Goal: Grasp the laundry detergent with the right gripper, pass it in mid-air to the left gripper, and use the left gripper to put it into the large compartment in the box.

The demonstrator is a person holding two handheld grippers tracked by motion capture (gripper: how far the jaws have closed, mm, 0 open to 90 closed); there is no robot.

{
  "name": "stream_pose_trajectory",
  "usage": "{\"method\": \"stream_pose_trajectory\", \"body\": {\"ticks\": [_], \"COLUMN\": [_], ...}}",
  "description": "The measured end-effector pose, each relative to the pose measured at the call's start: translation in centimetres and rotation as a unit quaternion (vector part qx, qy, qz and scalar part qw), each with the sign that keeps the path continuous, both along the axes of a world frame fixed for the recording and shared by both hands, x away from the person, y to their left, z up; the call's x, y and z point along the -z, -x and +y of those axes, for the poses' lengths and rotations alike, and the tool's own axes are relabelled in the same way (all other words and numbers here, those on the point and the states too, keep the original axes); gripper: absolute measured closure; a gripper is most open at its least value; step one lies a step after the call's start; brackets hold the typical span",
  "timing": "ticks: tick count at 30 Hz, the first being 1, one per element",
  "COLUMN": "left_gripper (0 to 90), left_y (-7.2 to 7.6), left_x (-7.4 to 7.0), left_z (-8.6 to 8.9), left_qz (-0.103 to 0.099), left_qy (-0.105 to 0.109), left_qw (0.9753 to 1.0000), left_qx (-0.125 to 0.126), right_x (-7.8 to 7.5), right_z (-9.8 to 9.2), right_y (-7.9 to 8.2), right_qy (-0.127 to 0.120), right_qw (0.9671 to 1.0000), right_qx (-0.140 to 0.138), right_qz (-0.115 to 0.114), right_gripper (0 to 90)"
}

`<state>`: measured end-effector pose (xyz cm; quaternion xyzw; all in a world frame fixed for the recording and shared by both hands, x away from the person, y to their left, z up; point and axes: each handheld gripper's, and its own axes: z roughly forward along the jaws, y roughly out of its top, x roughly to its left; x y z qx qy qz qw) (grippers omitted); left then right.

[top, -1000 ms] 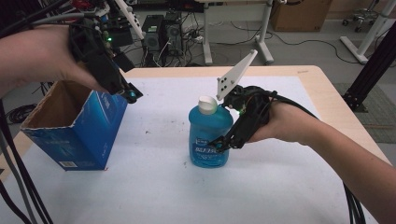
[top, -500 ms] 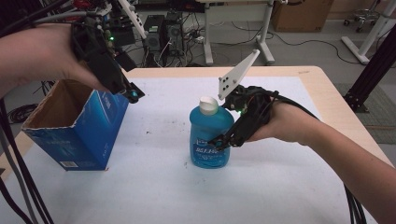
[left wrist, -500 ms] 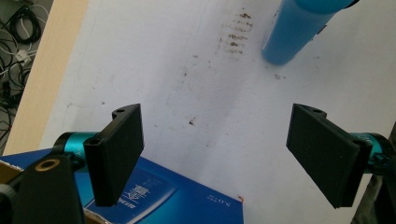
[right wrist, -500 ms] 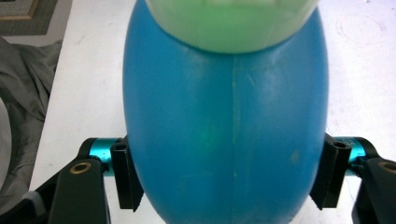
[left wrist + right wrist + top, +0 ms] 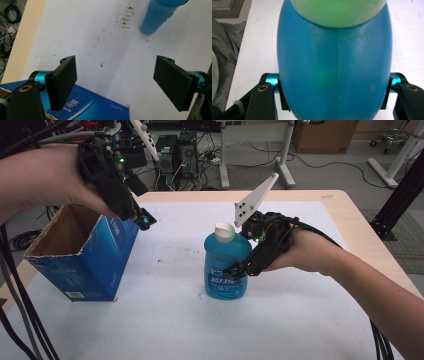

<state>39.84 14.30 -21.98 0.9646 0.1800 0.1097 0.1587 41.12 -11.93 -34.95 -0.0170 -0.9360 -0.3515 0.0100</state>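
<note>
A blue bottle with a white cap stands upright on the white table top. My right gripper is shut on its lower body from the right. In the right gripper view the bottle sits tight between both jaws of that gripper. An open blue cardboard box stands at the left. My left gripper hovers open over the box's right wall. In the left gripper view that gripper holds nothing, with the box beneath it and the bottle farther off.
The wooden table edge runs along the far and right sides. Cables hang at the left, beside the box. Desk legs and electronics stand on the floor beyond the table. Small dark stains mark the white surface near the bottle.
</note>
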Motion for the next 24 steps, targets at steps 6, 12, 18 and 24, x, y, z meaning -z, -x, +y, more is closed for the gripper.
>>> {"method": "stream_pose_trajectory", "body": {"ticks": [6, 12, 18, 24], "left_gripper": [19.1, 19.1, 19.1, 19.1], "left_y": [0.06, 0.11, 0.11, 0.13], "left_x": [0.01, 0.00, -0.01, 0.00], "left_z": [0.01, 0.07, 0.11, 0.11], "left_qz": [0.000, 0.001, 0.001, 0.002], "left_qy": [0.002, 0.003, 0.001, 0.000], "left_qw": [1.0000, 1.0000, 1.0000, 1.0000], "left_qx": [-0.001, -0.003, -0.002, -0.002], "right_x": [0.05, 0.10, 0.13, 0.11], "right_z": [0.02, 0.08, 0.11, 0.12], "right_y": [0.00, 0.01, 0.07, 0.11], "right_qy": [0.001, 0.003, 0.004, 0.005], "right_qw": [1.0000, 1.0000, 1.0000, 1.0000], "right_qx": [-0.001, -0.001, -0.004, -0.004], "right_qz": [-0.004, -0.003, -0.002, -0.004], "right_gripper": [36.7, 38.9, 41.4, 42.0]}}
